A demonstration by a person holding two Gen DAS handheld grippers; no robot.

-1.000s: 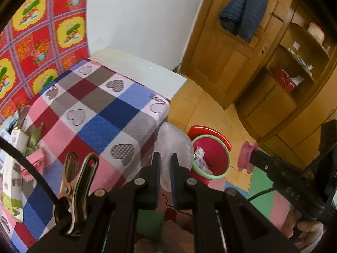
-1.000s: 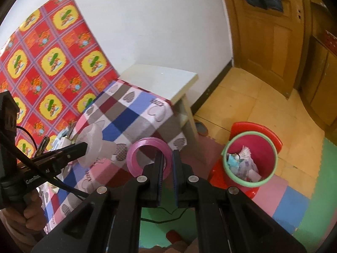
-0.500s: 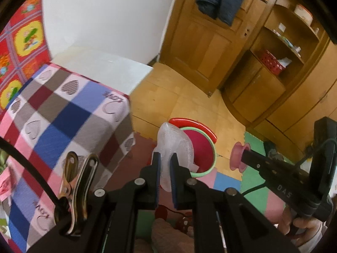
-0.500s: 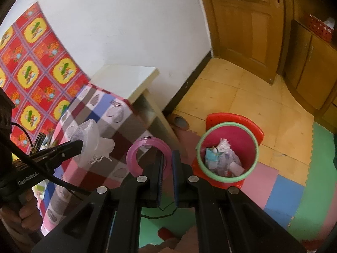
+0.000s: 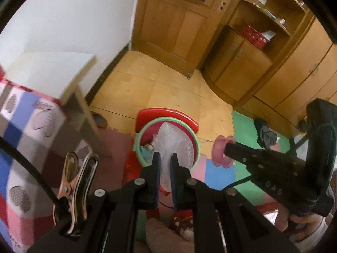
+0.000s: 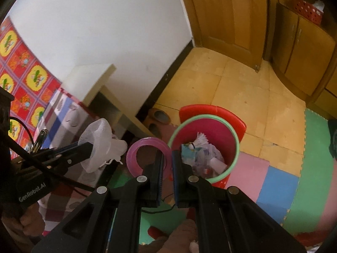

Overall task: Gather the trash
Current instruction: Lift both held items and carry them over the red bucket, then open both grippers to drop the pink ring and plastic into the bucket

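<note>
A red bin with a green rim (image 5: 197, 145) (image 6: 234, 139) stands on the floor and holds paper trash (image 6: 200, 147). My left gripper (image 5: 165, 160) is shut on a white foam net sleeve (image 5: 174, 141), which hangs over the bin's opening in the left wrist view. From the right wrist view the same sleeve (image 6: 99, 141) sits left of the bin, over the table's edge. My right gripper (image 6: 167, 158) is shut on a pink tape ring (image 6: 147, 145), held just left of the bin's rim. In the left wrist view that ring (image 5: 222, 154) lies right of the bin.
A table with a checked heart-pattern cloth (image 5: 25, 130) (image 6: 63, 109) stands left of the bin, a pale bench (image 5: 52, 71) behind it. Coloured foam mats (image 6: 278, 181) cover the near floor. Wooden cupboards (image 5: 242, 63) and a door (image 6: 227, 16) line the far side. Slippers (image 6: 159, 115) lie by the wall.
Both grippers swung away from the table toward the bin and sank. The net sleeve now hangs in front of the bin's opening, and the pink ring has come close to its rim.
</note>
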